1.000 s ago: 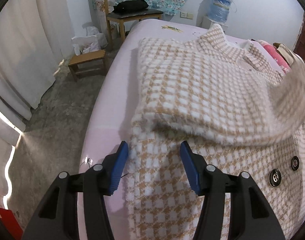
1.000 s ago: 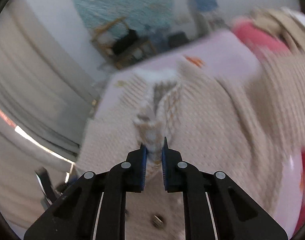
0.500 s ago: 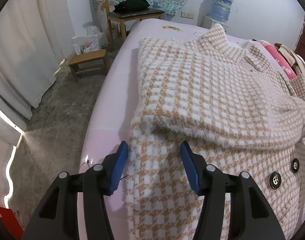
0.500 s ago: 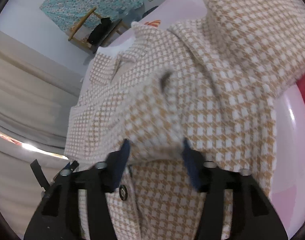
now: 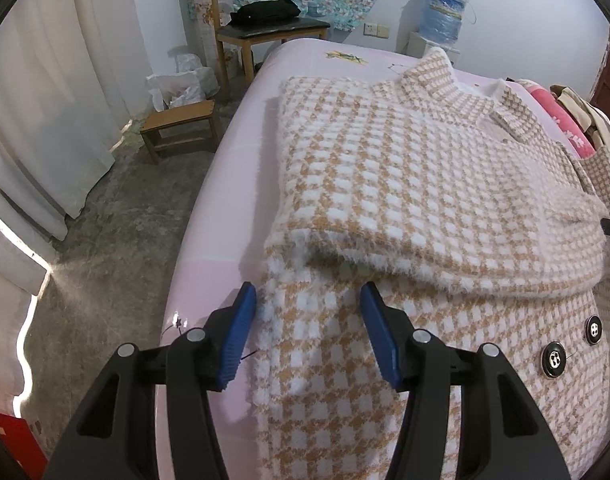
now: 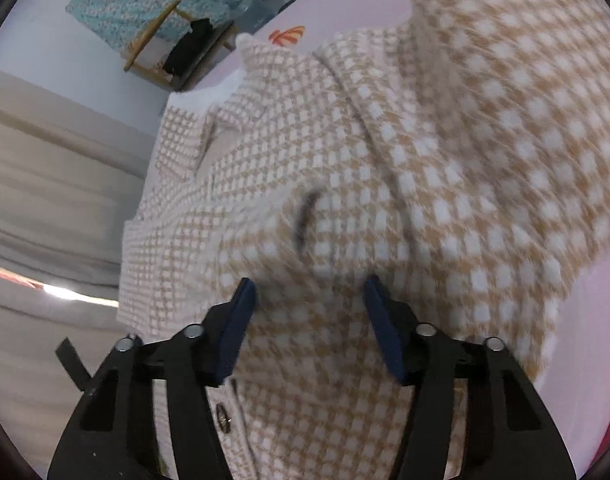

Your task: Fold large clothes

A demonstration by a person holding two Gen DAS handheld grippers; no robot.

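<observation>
The coat [image 5: 425, 184] is a fuzzy garment in a tan-and-white check. It lies spread on the pink bed [image 5: 225, 184], collar toward 12 o'clock in the left wrist view. One sleeve [image 5: 445, 240] is folded across the body, its fluffy cuff edge facing 6 o'clock. Two black buttons [image 5: 553, 359] sit on the front panel at 4 o'clock.

The left gripper [image 5: 309, 332] hangs over the coat's near edge at 6 o'clock. Its jaws stand part open, and the blue pads [image 5: 241, 336] press on nothing.

The right gripper [image 6: 307, 324] is above the coat's front; this view is blurred. Its jaws are closing, with checked fabric showing between them. The pads [image 6: 381, 328] stand apart from each other and do not clamp the cloth. One button [image 6: 221, 414] shows beside the left finger at 7 o'clock.
</observation>
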